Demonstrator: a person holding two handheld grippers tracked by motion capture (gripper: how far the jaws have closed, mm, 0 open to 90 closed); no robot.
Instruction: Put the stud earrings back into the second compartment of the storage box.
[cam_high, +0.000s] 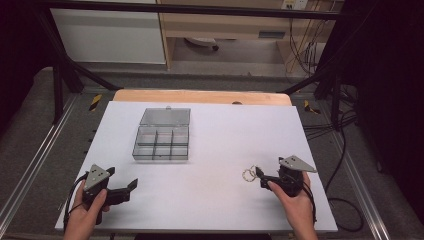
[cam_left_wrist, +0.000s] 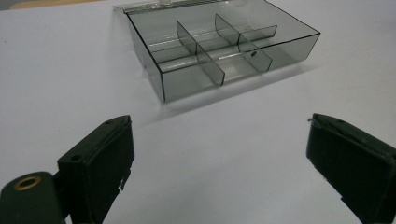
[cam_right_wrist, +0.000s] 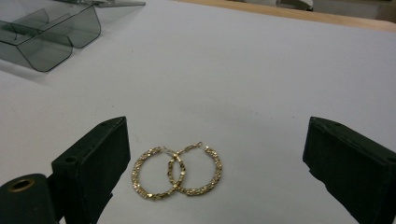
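Right gripper view cuts off the clear box (cam_right_wrist: 46, 32) at its top left, while two gold hoop earrings (cam_right_wrist: 177, 173) lie overlapped on the white table (cam_right_wrist: 261, 84) between the released right gripper (cam_right_wrist: 219, 163), the left gripper (cam_left_wrist: 219, 154) likewise released.

Gold hoop earrings (cam_right_wrist: 177, 172) — overlapping, flat; smoky compartment box (cam_high: 161, 143) — open.
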